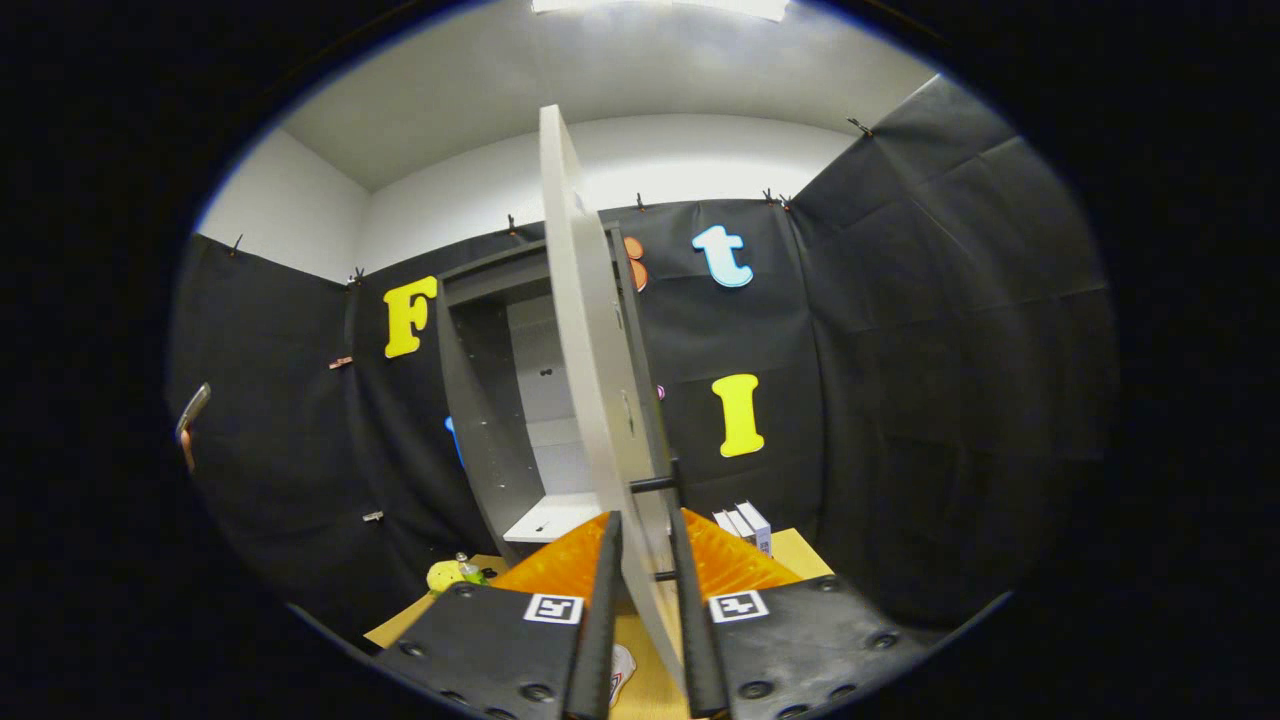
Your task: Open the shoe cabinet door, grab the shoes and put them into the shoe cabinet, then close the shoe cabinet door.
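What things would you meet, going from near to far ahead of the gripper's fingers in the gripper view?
gripper with its fingers either side of the door's edge → cabinet door, its black handle → open shoe cabinet → booth wall

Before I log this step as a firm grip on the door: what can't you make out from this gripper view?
- Gripper fingers straddle the cabinet door edge and handle; whether both press on it is unclear.
- Shoe: just a sliver between the fingers, hidden by the gripper body.
- Cabinet interior: the open door covers its right half.
- Small yellow-green object on the table: too small to identify.
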`<action>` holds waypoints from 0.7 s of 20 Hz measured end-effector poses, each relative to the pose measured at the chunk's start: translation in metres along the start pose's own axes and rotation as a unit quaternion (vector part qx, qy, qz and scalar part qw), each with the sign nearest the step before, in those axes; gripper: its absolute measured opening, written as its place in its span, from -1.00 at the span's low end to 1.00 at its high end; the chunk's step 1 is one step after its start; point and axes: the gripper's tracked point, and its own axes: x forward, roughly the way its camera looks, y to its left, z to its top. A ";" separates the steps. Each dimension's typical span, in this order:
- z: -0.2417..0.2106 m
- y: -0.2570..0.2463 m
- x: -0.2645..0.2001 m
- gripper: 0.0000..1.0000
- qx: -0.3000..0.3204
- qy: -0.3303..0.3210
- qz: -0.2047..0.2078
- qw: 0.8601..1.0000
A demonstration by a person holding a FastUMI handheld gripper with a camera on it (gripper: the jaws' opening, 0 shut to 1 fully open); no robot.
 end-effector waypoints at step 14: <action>-0.141 0.130 0.008 0.95 -0.007 0.138 0.042 0.990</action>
